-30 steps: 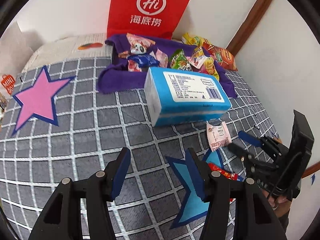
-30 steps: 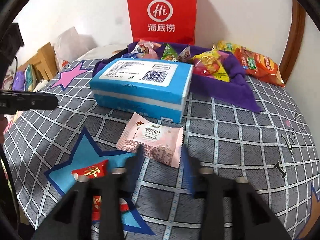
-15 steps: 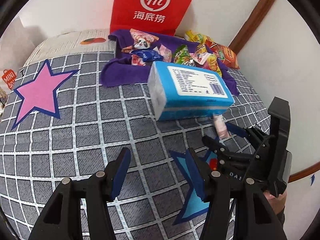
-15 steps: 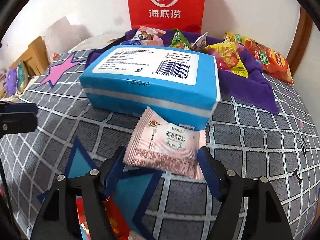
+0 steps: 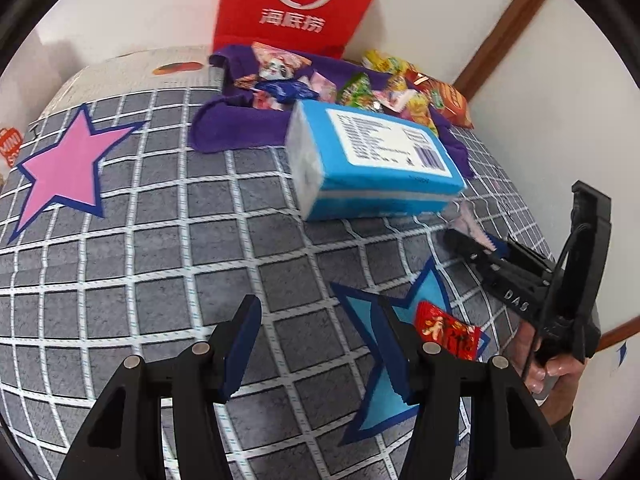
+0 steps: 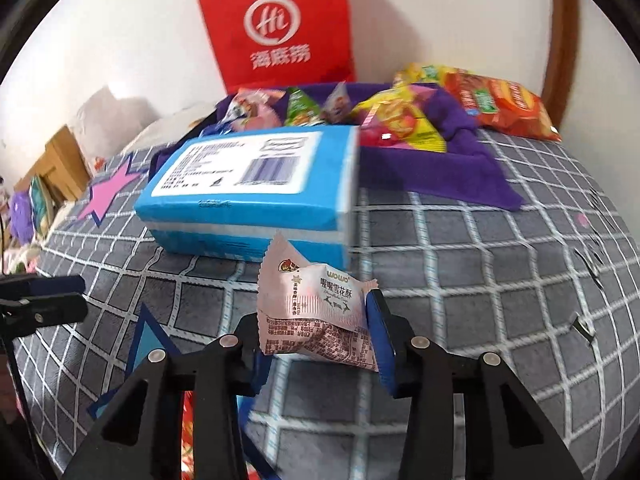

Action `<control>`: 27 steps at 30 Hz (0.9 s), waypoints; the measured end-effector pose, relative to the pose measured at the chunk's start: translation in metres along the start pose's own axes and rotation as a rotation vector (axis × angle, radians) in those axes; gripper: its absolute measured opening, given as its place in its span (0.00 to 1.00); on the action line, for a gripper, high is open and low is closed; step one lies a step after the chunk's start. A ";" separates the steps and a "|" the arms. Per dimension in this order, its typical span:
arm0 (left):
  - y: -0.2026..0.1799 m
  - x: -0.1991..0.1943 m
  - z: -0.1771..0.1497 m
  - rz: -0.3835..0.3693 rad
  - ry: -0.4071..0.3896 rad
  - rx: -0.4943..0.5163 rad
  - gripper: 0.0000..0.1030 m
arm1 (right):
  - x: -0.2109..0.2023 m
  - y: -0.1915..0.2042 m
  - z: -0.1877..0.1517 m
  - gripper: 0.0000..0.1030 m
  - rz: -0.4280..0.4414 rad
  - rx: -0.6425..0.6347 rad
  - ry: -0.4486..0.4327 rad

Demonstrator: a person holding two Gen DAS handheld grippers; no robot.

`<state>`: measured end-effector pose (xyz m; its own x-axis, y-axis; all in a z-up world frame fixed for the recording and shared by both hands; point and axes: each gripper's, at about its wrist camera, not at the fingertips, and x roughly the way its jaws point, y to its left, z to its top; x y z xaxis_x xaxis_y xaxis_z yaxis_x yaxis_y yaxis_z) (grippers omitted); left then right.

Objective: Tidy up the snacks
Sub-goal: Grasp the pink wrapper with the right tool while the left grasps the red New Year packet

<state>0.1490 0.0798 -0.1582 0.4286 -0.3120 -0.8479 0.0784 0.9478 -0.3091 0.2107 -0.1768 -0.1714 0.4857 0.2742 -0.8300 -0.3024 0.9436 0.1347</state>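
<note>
A pink snack packet is crumpled between the pads of my right gripper, whose jaws are closing on it just in front of the blue tissue box. In the left wrist view the right gripper reaches in from the right with the pink snack packet at its tips. My left gripper hovers open over the checked bedspread, nothing between its fingers. A red snack packet lies on the blue star to its right. Several snacks sit on the purple cloth.
A red paper bag leans on the wall behind the cloth. An orange chip bag lies at the back right by the wooden trim. A pink star marks the bedspread at left. A person's hand holds the right gripper.
The right gripper went forward over the pink packet, opened wide around it, then closed and crumpled it, tilting it up. The left gripper stayed put and open.
</note>
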 end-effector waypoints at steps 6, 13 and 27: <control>-0.027 0.010 -0.006 -0.041 0.013 0.058 0.53 | -0.028 -0.031 -0.013 0.23 -0.016 0.070 -0.047; -0.070 0.023 -0.016 -0.075 0.049 0.159 0.53 | -0.055 -0.050 -0.029 0.20 -0.050 0.098 -0.080; -0.122 0.050 -0.044 0.047 0.070 0.350 0.60 | -0.083 -0.086 -0.065 0.20 -0.083 0.159 -0.095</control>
<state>0.1213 -0.0540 -0.1816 0.3770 -0.2598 -0.8890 0.3684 0.9227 -0.1134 0.1429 -0.2928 -0.1498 0.5807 0.2036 -0.7882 -0.1282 0.9790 0.1584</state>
